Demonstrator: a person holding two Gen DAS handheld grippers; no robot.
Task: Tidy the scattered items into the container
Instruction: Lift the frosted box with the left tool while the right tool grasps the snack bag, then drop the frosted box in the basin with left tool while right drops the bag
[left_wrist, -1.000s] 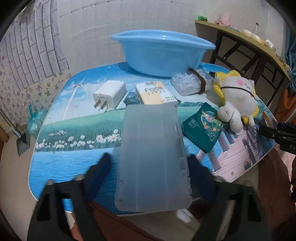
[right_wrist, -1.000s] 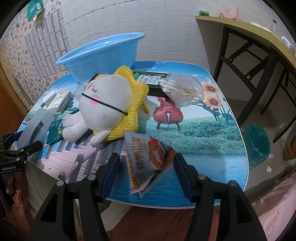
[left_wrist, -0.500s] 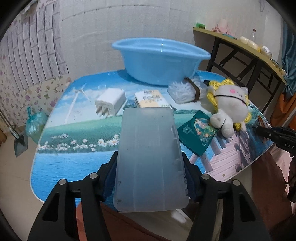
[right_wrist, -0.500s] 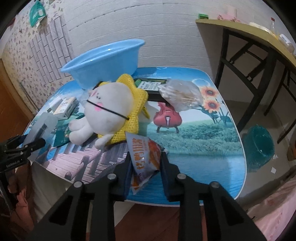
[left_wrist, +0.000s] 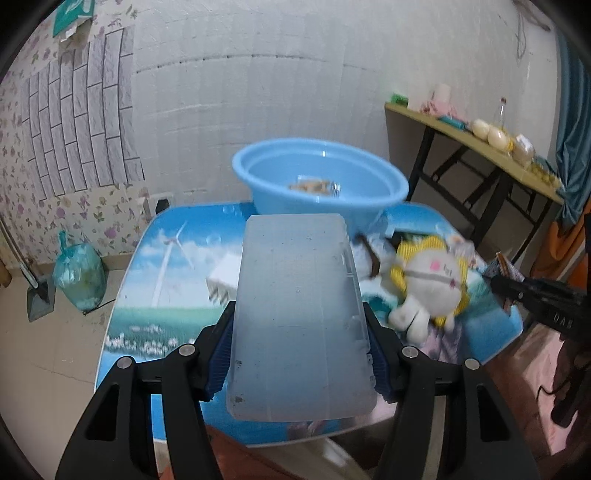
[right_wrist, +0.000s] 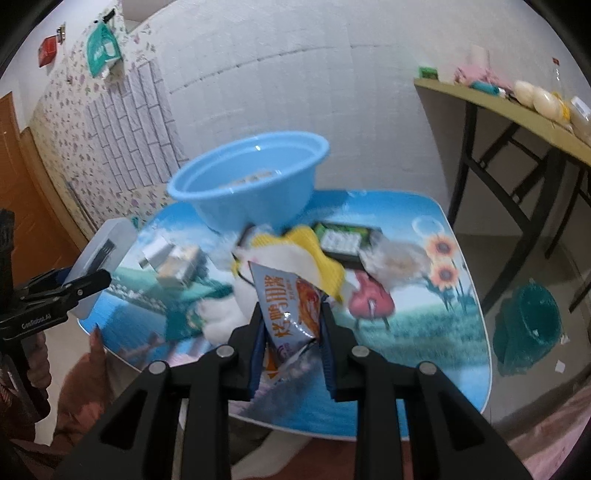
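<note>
- The low table (left_wrist: 147, 295) with the printed landscape top is standing close to the white wall, its near rounded edge lying just below both grippers; bare tabletop is showing on its left side in the left wrist view and on the right half, around the sunflower print, in the right wrist view.
- The blue basin (left_wrist: 321, 184) is sitting at the far edge of the table, wide open at the top, with something small and brownish lying in its bottom; nothing is standing between the grippers and its rim except the clutter on the tabletop.
- The plush toy (left_wrist: 432, 284) in its yellow knit is lying in the middle of the clutter, between the two grippers, with a white charger (left_wrist: 225, 273) and a dark box (right_wrist: 345, 240) near it.
- Both grippers are pointing downward and forward at a slant toward the basin, held above the table's near edge.
- The left gripper (left_wrist: 301, 350) is clenching a translucent plastic case (left_wrist: 299, 314) by its long sides, blue pads pressing on both edges, the case raised clear of the table and reaching toward the basin.
- The right gripper (right_wrist: 291, 350) is pinching a snack packet (right_wrist: 291, 306), its jaws drawn narrow on the crumpled foil, the packet sticking up in front of the plush toy.
</note>
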